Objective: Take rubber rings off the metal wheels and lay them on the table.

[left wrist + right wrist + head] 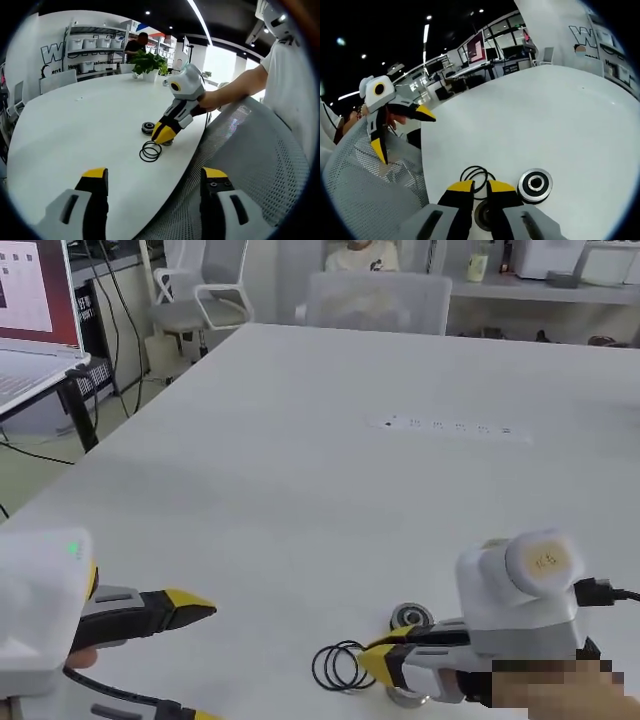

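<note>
Rings of thin black rubber [338,667], a small overlapping pile, lie loose on the white worktop [330,440], just beside the right tool [481,188]. Its yellow-tipped jaws are drawn nearly together, with only a slit between them, over a round metal wheel [481,217] partly hidden beneath. Whether they nip a ring I cannot tell. A second, dark-rimmed metal wheel [535,184] lies just beside it. The left tool [155,176] hangs spread wide, gripping nothing, well apart from the wheels. To do this step well, I judge, the left tool should pin the wheel flat while the right catches only the rubber edge, peels it upward, then lays it by the pile.
</note>
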A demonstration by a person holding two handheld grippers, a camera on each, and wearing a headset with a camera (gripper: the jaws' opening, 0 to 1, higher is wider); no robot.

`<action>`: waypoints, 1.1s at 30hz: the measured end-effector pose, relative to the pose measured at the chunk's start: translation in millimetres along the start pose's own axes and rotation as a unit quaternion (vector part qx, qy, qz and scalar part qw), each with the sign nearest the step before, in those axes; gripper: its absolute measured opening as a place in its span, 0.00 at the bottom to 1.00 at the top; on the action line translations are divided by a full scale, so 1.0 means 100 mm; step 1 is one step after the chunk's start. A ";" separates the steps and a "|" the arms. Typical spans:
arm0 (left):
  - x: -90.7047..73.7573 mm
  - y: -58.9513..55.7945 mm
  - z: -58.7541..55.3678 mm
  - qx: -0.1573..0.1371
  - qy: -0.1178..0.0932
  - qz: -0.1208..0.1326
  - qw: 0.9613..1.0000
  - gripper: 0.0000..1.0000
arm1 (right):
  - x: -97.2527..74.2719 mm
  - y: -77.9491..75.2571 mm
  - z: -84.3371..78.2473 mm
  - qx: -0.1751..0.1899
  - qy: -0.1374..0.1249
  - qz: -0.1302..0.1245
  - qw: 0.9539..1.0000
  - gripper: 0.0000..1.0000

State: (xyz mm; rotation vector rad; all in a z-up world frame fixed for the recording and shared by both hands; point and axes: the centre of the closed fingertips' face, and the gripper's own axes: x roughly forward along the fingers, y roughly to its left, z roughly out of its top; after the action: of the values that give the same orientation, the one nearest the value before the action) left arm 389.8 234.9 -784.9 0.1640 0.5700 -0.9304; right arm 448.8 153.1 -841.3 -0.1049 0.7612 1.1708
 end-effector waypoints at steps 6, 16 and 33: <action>0.00 0.00 0.00 -0.003 -0.001 -0.001 1.000 0.73 | 0.00 0.01 0.01 -0.023 0.006 -0.003 1.000 0.12; -0.01 0.02 0.01 -0.004 -0.005 0.005 1.000 0.73 | -0.13 -0.16 0.13 -0.009 -0.018 -0.022 1.000 0.11; -0.09 0.14 0.37 0.060 -0.017 0.014 0.998 0.72 | -0.46 -0.58 0.26 0.048 -0.072 -0.069 0.994 0.11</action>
State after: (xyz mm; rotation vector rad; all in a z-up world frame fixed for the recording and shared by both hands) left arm 410.8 235.8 -750.6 0.2634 0.4791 -0.9390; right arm 503.5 104.4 -812.8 0.0064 0.6709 0.9973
